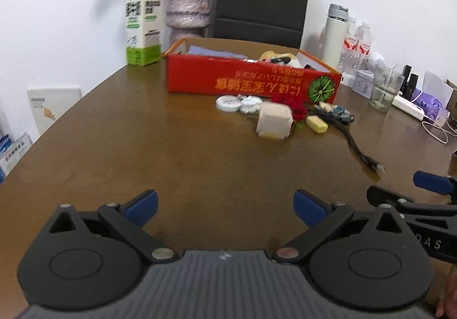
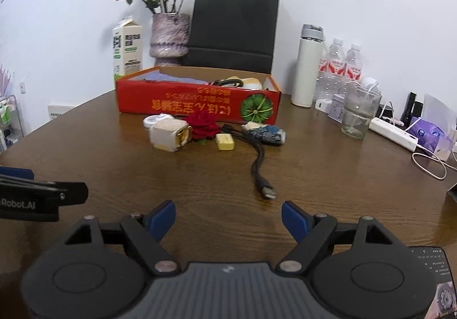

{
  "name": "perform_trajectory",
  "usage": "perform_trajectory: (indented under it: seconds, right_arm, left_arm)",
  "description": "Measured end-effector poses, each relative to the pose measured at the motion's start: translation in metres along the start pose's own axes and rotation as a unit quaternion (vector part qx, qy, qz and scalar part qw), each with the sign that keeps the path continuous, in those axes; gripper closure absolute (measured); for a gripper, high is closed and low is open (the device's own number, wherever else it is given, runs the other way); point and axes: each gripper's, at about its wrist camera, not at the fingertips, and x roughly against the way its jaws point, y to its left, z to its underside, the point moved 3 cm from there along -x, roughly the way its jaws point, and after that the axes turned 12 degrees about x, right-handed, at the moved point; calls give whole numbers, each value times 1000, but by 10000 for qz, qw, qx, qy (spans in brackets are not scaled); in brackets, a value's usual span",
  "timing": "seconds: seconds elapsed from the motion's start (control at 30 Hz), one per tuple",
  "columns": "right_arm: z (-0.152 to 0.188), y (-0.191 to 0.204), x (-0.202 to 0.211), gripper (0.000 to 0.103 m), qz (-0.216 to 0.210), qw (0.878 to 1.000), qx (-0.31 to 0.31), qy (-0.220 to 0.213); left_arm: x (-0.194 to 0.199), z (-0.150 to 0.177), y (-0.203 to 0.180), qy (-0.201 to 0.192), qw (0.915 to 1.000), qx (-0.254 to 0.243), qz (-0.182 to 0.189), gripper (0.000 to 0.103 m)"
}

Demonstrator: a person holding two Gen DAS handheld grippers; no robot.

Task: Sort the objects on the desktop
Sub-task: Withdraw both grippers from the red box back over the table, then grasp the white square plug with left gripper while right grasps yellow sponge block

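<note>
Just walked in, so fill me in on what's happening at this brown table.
A person is sorting desk clutter with two handheld grippers. Both the left gripper and the right gripper hover open and empty over the brown wooden table. A small pile waits in front of the red cardboard box: a cream cube-shaped box, a red fabric rose, a yellow bar and a black cable. The box already holds some items.
</note>
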Motion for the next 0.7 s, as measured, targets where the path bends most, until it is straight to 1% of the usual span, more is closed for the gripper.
perform_trajectory:
  seconds: [0.1,0.17,0.3,0.4,0.47,0.5,0.57,0.6,0.63,0.67,0.7]
  right_arm:
    - [-4,-9,-7,22,45,9999,-117,8]
    - [-9,-14,-12,23,67,9999,-157,-22]
    - [-19,-21,-19,24,128,9996,-234,-131]
    - [-22,-25,-25,26,193,9994,-287,-99]
    - [-21,-27,-28,31,227,9992,-319,-63]
    - [-20,-28,-29,31,230,9992,-321,-39]
    - [-20,-29,-32,35,230,9992,-322,21]
    - [-20,-28,-35,37,252,9992,-307,58]
    - [-21,-28,-37,39,288,9992,-278,82]
    - [-23,-27,-40,41,323,9992,-234,100]
    - [-26,-25,-44,42,330,9992,-199,101]
  left_arm:
    - [-15,-13,-14,-99,9996,-103,227,0]
    - [-28,-24,-25,-67,9993,-131,339,0]
    - [-64,-46,-46,63,9965,-175,810,0]
    - [-93,-62,-56,119,9969,-282,730,6]
    - [-106,-69,-59,135,9966,-325,745,8]
    - [-111,-71,-59,181,9962,-295,797,9]
    - [-117,-72,-56,240,9955,-156,903,14]
    - [-119,-72,-54,263,9953,-94,928,23]
    - [-120,-71,-52,294,9952,-50,929,36]
    - [-120,-71,-50,275,9957,-43,885,43]
    - [-120,-72,-50,238,9955,-68,915,43]
